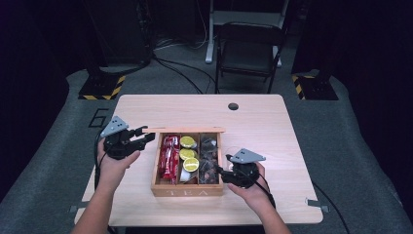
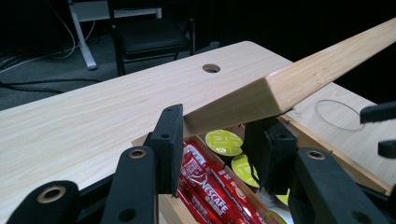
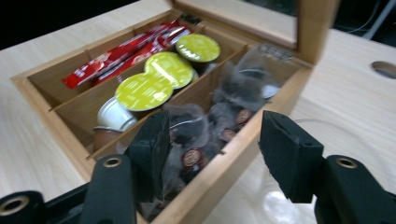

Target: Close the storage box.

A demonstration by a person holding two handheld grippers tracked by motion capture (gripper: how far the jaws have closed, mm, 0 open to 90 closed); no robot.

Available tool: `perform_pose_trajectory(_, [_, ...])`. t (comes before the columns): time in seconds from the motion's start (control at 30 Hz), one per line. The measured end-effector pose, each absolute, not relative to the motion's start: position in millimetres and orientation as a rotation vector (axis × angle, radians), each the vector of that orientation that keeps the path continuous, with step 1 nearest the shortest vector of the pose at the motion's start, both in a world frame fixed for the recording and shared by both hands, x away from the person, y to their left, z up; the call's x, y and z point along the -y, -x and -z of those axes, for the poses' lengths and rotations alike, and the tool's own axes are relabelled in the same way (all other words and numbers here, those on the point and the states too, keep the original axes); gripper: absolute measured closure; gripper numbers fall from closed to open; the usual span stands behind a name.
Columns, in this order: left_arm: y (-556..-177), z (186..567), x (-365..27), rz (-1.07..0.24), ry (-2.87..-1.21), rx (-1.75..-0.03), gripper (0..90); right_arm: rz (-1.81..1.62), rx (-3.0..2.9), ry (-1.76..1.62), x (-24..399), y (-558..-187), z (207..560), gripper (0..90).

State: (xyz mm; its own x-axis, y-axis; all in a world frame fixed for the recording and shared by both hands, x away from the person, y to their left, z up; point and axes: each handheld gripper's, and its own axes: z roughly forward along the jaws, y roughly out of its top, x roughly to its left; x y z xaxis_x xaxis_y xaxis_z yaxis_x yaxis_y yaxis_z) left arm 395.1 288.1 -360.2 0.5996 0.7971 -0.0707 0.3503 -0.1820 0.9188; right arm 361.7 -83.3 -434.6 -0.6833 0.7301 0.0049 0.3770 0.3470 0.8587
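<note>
While my left gripper point(image 2: 219, 140) pinches the raised wooden lid point(image 2: 299, 79) at centre frame, my right gripper point(image 3: 215, 149) hangs with jaws spread over the tea box's point(image 1: 187, 190) right wall, above the tea bags point(image 3: 219, 116) at lower centre.

Both grippers, left point(image 1: 138, 136) and right point(image 1: 223, 170), are black with blocky padded jaws, brass-ringed screw holes, grey three-cornered top plates and trailing black cables.
</note>
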Motion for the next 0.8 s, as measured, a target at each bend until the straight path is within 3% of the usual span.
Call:
perform_pose_trajectory(0.43, [-395, 361, -288, -0.53, -1.793, -0.937, 57.0, -1.248, -2.31, -0.95, 66, -365, 450, 55.7])
perform_pose_trajectory(0.8, [-395, 362, -287, -0.533, -1.785, -0.94, 57.0, -1.294, -2.352, -0.999, 61, -370, 457, 58.0])
